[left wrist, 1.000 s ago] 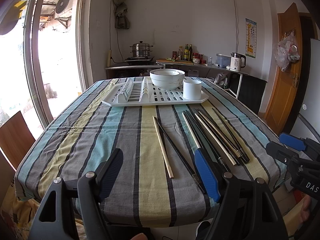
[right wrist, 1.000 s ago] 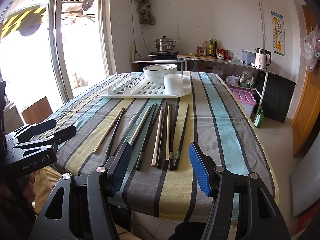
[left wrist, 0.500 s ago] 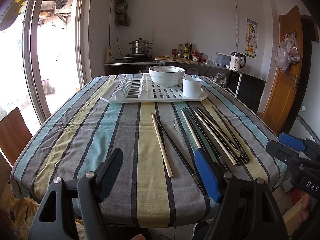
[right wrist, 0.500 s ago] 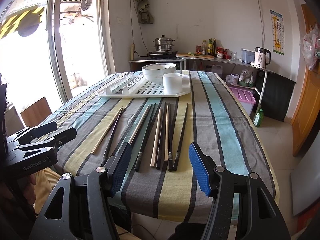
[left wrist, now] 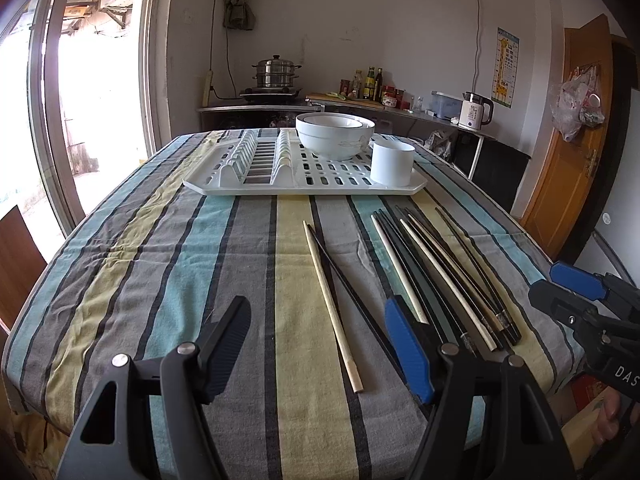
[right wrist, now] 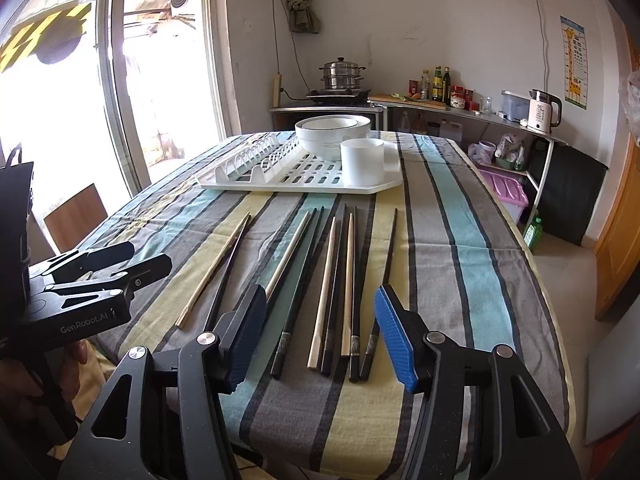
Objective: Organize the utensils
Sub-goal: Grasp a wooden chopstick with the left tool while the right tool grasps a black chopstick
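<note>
Bowls [left wrist: 335, 134] nested on rack [left wrist: 304, 184], cup [left wrist: 392, 162] beside, chopsticks [right wrist: 340, 276] on tablecloth [left wrist: 160, 264]

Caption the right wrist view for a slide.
Right gripper, jaws closing on nothing, above chopsticks on a striped tablecloth; white dish rack beyond.

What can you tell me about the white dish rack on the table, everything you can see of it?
The white dish rack looks like moulded plastic: a flat, low tray with clipped corners, a slotted floor and rows of upright plate dividers on its window side. It lies flat on the striped tablecloth at the far end, beyond the chopsticks, apart from them. Stacked white bowls and a white cup stand on it.
</note>
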### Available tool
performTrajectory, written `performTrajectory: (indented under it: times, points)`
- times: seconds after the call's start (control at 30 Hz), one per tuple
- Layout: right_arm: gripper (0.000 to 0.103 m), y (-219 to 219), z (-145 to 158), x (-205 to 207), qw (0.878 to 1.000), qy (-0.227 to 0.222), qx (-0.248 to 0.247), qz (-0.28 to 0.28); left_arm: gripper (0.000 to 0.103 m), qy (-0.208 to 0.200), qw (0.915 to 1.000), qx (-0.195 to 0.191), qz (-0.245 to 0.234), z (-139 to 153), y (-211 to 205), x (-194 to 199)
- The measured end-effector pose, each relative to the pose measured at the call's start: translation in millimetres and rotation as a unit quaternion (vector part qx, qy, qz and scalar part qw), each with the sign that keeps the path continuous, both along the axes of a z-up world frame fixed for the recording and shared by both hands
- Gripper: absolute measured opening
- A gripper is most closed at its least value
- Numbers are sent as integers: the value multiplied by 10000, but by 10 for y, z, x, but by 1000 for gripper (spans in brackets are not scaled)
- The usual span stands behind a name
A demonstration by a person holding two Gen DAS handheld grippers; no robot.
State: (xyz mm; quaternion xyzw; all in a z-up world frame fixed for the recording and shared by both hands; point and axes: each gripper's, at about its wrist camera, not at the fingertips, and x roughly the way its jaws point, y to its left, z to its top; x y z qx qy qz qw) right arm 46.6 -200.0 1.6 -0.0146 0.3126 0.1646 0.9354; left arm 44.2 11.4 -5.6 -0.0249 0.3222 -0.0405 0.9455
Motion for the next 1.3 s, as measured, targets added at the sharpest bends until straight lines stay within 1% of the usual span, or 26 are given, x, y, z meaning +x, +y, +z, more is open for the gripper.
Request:
performTrajectory:
  times: [0.13,0.17,0.23,0.43,0.6,0.8,0.93,1.17,1.3]
  points:
    - [36,100,-35,216,9998,165,-46,104,67,196,9998,-10,20,-67,42,216]
    - [34,118,-45,270,9997,218,-49,123,65,238,9997,-15,6,-84,51,274]
    - [26,164,-66,407,9992,342,-73,180,61,351,9994,-48,-23,-116,69,387]
    - [18,284,-137,803,9966,744,-134,330,53,761,9968,-182,-146,-194,111,718]
    - [16,337,-231,1115,9932,1095,-162,348,49,984,9946,-218,-241,-238,82,882]
    - [16,437,-325,1331,9896,1341,-297,426,48,1263,9911,-281,-309,-316,75,1035]
    - [16,472,-379,1444,9877,1457,-338,459,45,1282,9910,-194,-324,-308,57,1080]
    - [16,508,-426,1557,9852,1599,-398,475,38,1313,9909,55,-288,-300,43,1135]
    - [15,543,-451,1629,9836,1678,-465,474,35,1313,9909,184,-254,-309,17,1167]
